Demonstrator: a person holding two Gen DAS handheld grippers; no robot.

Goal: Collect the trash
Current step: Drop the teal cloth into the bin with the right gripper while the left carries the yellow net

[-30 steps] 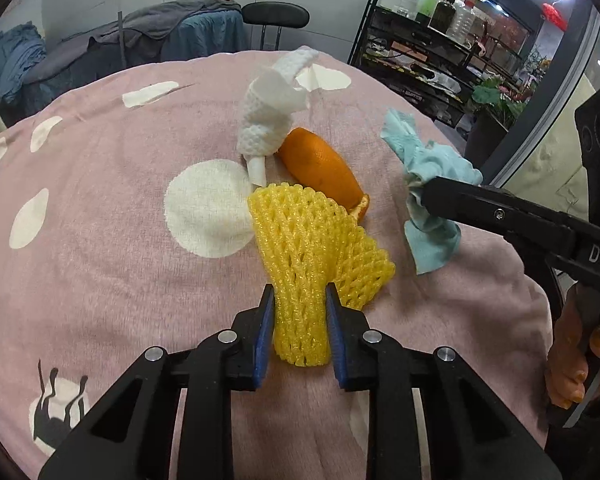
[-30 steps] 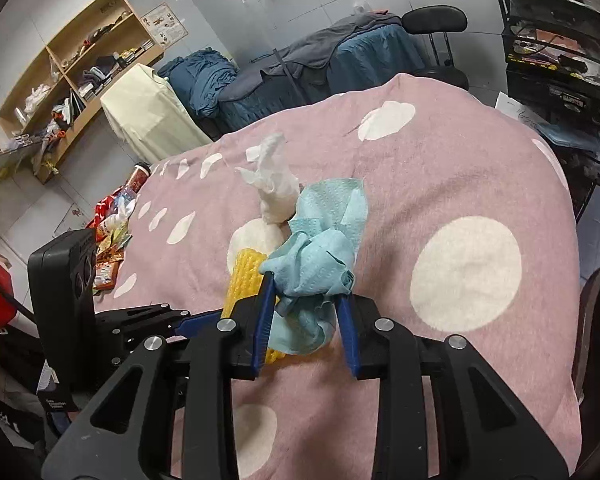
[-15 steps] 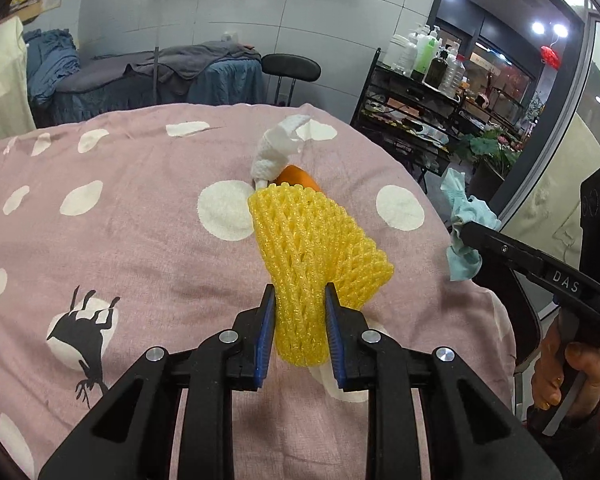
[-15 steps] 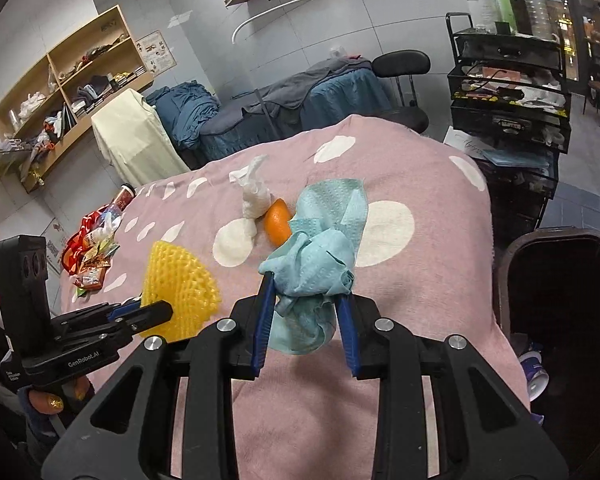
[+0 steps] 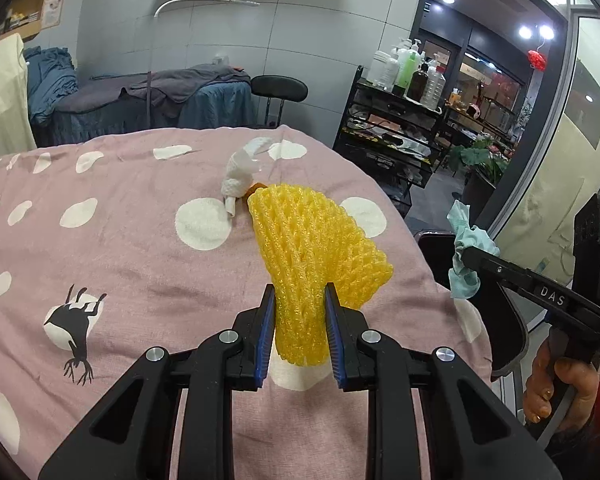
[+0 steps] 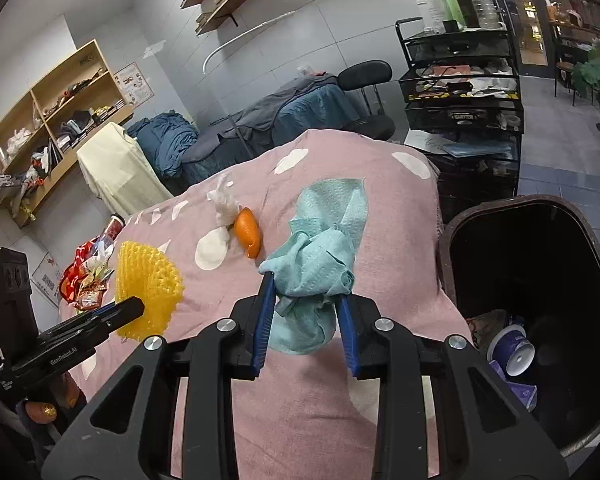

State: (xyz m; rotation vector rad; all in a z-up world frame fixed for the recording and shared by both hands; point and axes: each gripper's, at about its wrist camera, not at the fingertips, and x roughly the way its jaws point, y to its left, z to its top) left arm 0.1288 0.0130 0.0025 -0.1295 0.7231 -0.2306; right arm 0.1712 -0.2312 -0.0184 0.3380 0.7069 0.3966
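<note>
Pinching the yellow foam net (image 5: 314,256) near its narrow end, your left gripper (image 5: 300,334) holds it clear of the pink cloth (image 5: 120,264), so it hangs free to carry. Your right gripper (image 6: 305,320) is clamped on the crumpled teal wipe (image 6: 320,256), bunched between the pads so nothing trails. Both loads are raised, likely for the black bin (image 6: 446,248) just beside the cloth's right edge, where a cup (image 6: 514,350) already lies. An orange peel (image 6: 248,232) and a white tissue (image 6: 224,204), touching each other, are left on the cloth.
</note>
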